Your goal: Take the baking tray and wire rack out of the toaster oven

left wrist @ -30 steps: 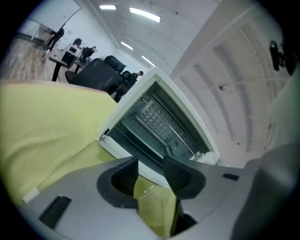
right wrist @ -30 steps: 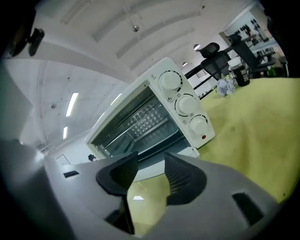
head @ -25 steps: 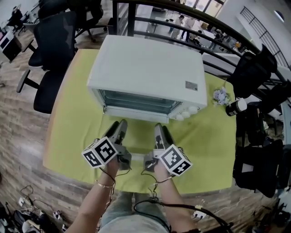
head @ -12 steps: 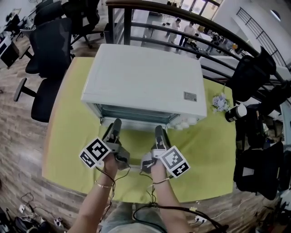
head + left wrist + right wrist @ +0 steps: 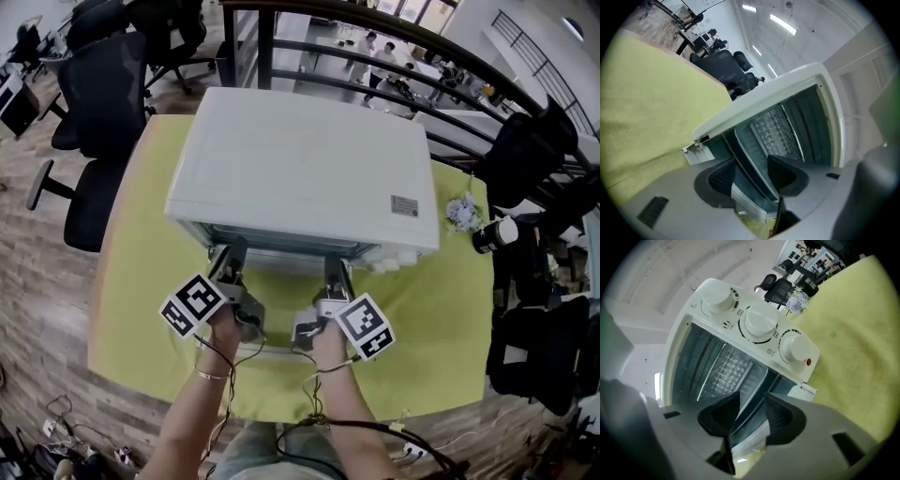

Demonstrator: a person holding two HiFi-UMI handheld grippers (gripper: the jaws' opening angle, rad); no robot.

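Note:
A white toaster oven [image 5: 300,159] stands on a yellow-green table [image 5: 141,281], its glass door [image 5: 281,242] let down at the front. Both grippers reach into the opening. My left gripper [image 5: 230,255] [image 5: 752,164] has just been opening, and its jaws stand wide apart. My right gripper [image 5: 335,267] [image 5: 751,404] has been closing a little, but a gap still shows. The door's glass edge [image 5: 740,154] [image 5: 761,380] runs between each pair of jaws, and no pad presses on it. Inside lie the wire rack [image 5: 790,126] [image 5: 715,376] and a dimpled baking tray [image 5: 768,133] [image 5: 736,373].
Three white knobs [image 5: 759,324] line the oven's right side. A black-and-white bottle [image 5: 492,234] and a small bunch of flowers [image 5: 461,211] sit at the table's right edge. Black office chairs [image 5: 98,103] stand to the left, and a dark railing [image 5: 375,56] runs behind the table.
Both grippers have moved forward from the table's front to the oven mouth. Their tips now sit over the open door, under the oven's top edge.

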